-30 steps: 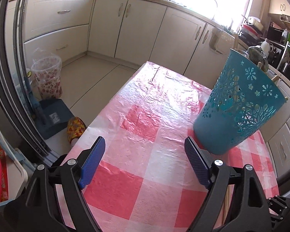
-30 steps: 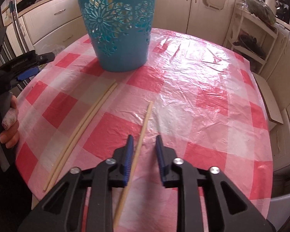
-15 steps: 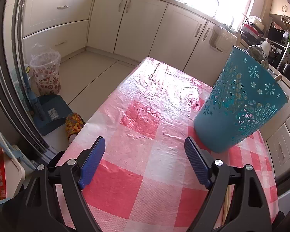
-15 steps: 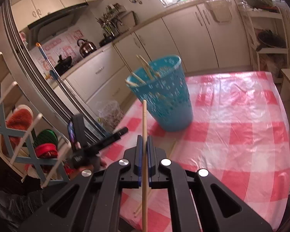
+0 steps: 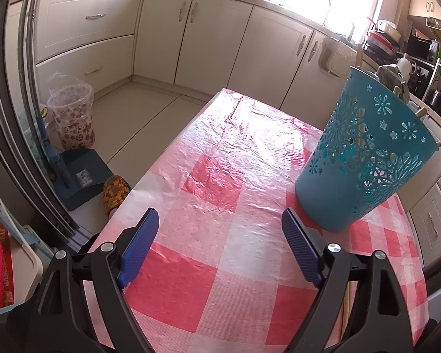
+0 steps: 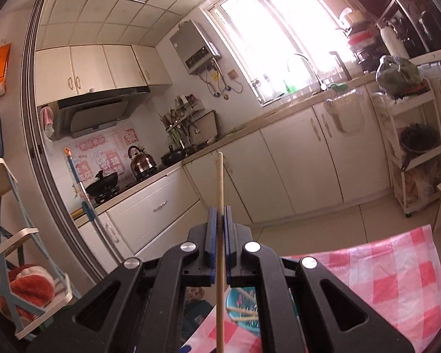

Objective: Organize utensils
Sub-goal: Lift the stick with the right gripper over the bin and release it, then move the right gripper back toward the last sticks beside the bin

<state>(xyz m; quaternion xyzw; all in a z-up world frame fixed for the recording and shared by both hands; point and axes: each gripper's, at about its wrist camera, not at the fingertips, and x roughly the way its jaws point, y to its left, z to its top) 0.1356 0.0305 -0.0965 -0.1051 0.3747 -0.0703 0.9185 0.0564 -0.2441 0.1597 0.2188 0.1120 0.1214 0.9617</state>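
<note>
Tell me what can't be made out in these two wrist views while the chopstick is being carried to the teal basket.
- Teal cut-out plastic basket: right wrist view, mostly hidden behind the right gripper; only part of its mouth shows.
- Thin wooden chopstick: right wrist view, lower end cut off by the bottom edge.
- Light wooden sticks on the checked tablecloth: left wrist view, mostly hidden behind the left gripper.

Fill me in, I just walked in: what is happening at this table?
A person is tidying chopsticks into a blue basket. The right tool is shut on one chopstick, held upright above the basket, which already holds several. The left tool hangs open and empty over the checked tablecloth, beside the basket.
</note>
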